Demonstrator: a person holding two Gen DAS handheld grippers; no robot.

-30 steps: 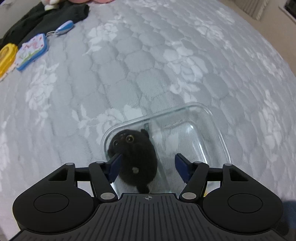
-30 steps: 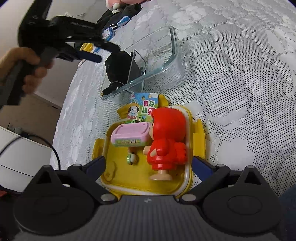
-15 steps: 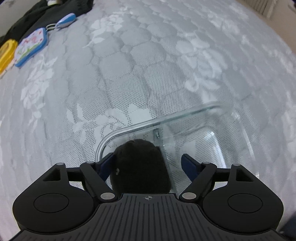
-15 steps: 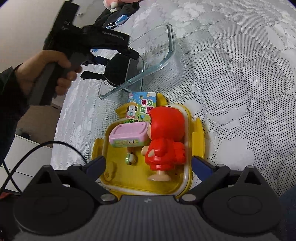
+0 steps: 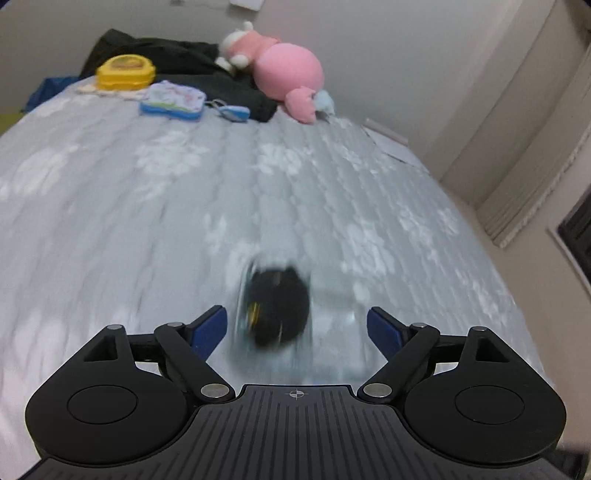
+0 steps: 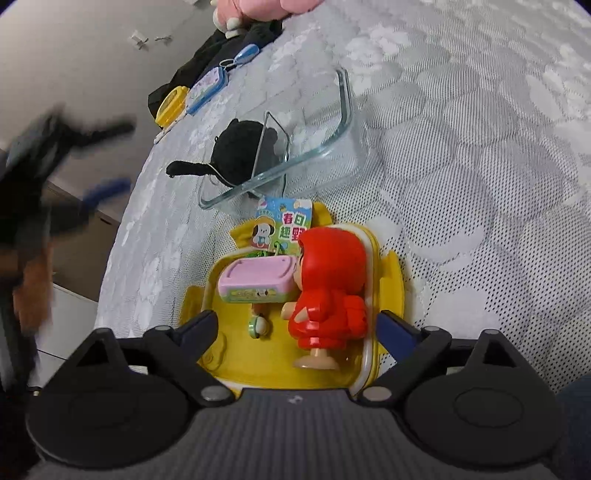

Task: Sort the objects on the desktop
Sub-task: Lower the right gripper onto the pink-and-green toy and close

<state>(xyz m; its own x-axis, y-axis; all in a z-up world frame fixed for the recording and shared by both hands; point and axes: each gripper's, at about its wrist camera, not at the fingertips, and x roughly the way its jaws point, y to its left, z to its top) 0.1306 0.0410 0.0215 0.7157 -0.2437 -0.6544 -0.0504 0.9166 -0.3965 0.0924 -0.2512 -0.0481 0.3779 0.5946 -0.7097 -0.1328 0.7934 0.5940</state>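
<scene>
The black plush toy (image 6: 242, 149) lies in the glass container (image 6: 345, 107) on the bed (image 6: 480, 166), tail over the rim. The left tongs (image 5: 295, 326) are spread empty, the toy blurred ahead between them. The right tongs (image 6: 297, 326) gape around the yellow tray (image 6: 236, 363) holding the red figure (image 6: 328, 288).

Black left tongs (image 5: 295, 326) and right tongs (image 6: 297, 332), blue pads, silver pivot screws, ribbed bodies.

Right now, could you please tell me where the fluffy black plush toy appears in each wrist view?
Left wrist view: blurred fluffy black plush toy, low centre, ahead of the open fingers.
Right wrist view: upper centre-left, inside the clear glass container.
Shared landmark: pink stuffed animal.
</scene>
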